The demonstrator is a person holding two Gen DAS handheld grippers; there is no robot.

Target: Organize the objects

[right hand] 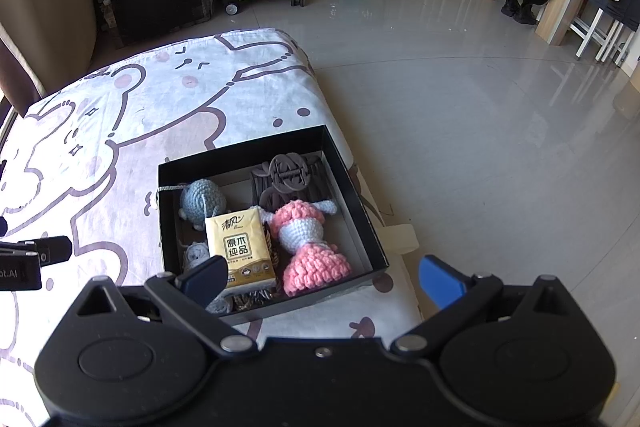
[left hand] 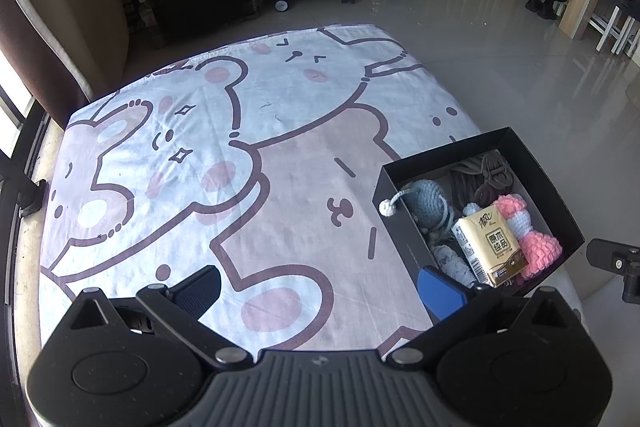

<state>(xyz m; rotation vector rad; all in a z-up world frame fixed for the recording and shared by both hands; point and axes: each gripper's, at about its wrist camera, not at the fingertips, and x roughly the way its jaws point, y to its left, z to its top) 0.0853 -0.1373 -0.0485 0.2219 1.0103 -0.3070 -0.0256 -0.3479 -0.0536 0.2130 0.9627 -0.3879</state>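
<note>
- Black cardboard box [right hand: 362, 195] sits at the table's right edge on the cartoon-bear cloth [left hand: 224, 155]; from the left wrist view it lies at about 3 o'clock, from the right wrist view near 11 o'clock, just ahead of the fingers.
- Contents, all inside the walls: yellow tissue pack [right hand: 240, 247], pink-and-white crochet doll [right hand: 308, 239], pale blue crochet toy [right hand: 200, 201], dark brown carved ornament with cords [right hand: 288, 175], plus a small pale knitted piece, partly hidden.
- Progress, as a judgement: nearly done or done. No loose item shows on the cloth in either view; only tidying the blue toy's cord, which hangs over the left wall, seems left.
- Orientation: tissue pack lies flat, printed face up, long axis running roughly 12 to 6 o'clock in the right view, slightly tilted. Doll's long axis runs about 11 to 5, skirt end toward the camera.
- Left gripper [left hand: 320, 287]: jaws spread wide, nothing between them, over bare cloth beside the box.
- Right gripper [right hand: 322, 281]: jaws spread wide, empty, poised at the box's near wall.
</note>
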